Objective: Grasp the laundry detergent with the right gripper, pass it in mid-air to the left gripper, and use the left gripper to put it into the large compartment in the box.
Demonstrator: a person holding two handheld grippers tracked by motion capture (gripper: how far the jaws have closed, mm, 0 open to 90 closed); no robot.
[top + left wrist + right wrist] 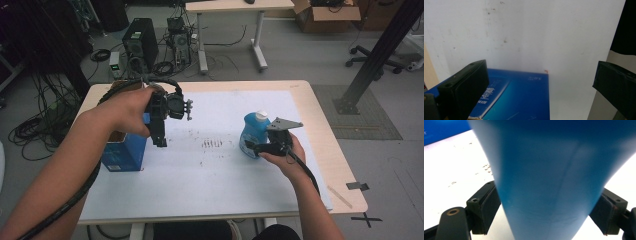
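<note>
A blue bottle point(253, 134) with a white cap point(261, 116) stands right of the table's middle. My right gripper point(251, 146) is shut on its lower body; in the right gripper view the bottle point(549, 175) sits between both pads point(486, 208), touching each. A blue box point(122, 154) stands at the table's left edge. My left gripper point(160, 141) hangs just above its right side, pointing down. In the left gripper view that gripper point(540, 87) is open wide, with the blue box point(519, 100) below and nothing between its fingers point(465, 91).
A white sheet point(210, 170) covers most of the wooden table point(345, 180). On the floor behind are a computer tower point(140, 44), cables point(35, 125), another table's legs point(257, 40), a cardboard box point(325, 15) and a black post point(380, 55).
</note>
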